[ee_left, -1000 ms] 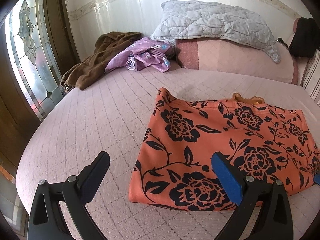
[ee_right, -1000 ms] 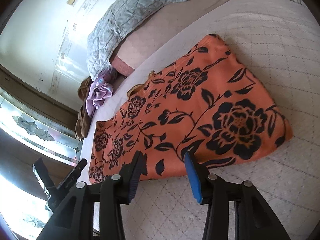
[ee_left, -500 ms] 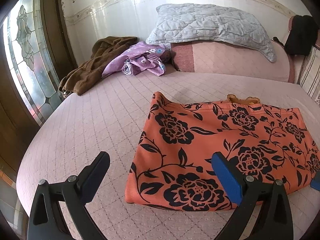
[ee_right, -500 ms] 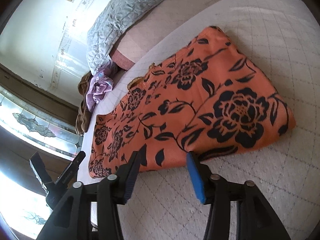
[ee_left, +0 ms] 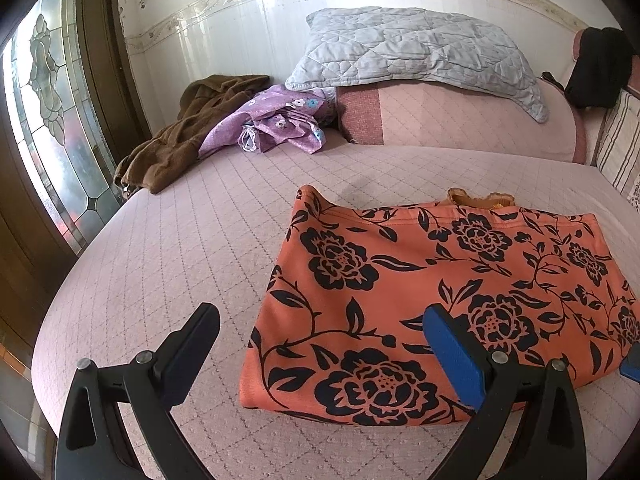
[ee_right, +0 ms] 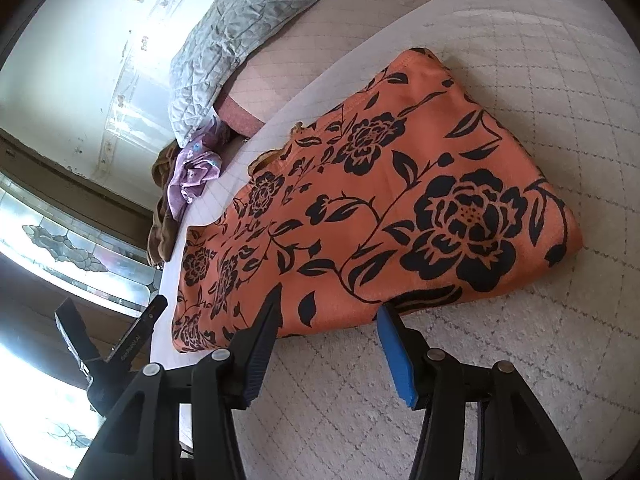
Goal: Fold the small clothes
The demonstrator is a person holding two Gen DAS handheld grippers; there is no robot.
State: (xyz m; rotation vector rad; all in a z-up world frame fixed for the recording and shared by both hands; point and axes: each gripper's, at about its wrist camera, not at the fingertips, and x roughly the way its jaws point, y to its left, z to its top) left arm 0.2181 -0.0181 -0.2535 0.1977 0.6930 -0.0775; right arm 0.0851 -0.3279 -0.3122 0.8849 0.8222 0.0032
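Left wrist view: one folded orange black-flowered garment (ee_left: 432, 292) flat on pink quilted bed (ee_left: 180, 240), left gripper (ee_left: 320, 332) jaws released above its near edge. Right wrist view: same single garment (ee_right: 380, 208), right gripper (ee_right: 328, 320) jaws just been opening, holding nothing.

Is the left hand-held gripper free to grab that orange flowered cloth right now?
Probably yes. The left hand-held gripper is wide open and empty, hovering over the near left corner of the orange flowered cloth, which lies flat on the bed with nothing between them.
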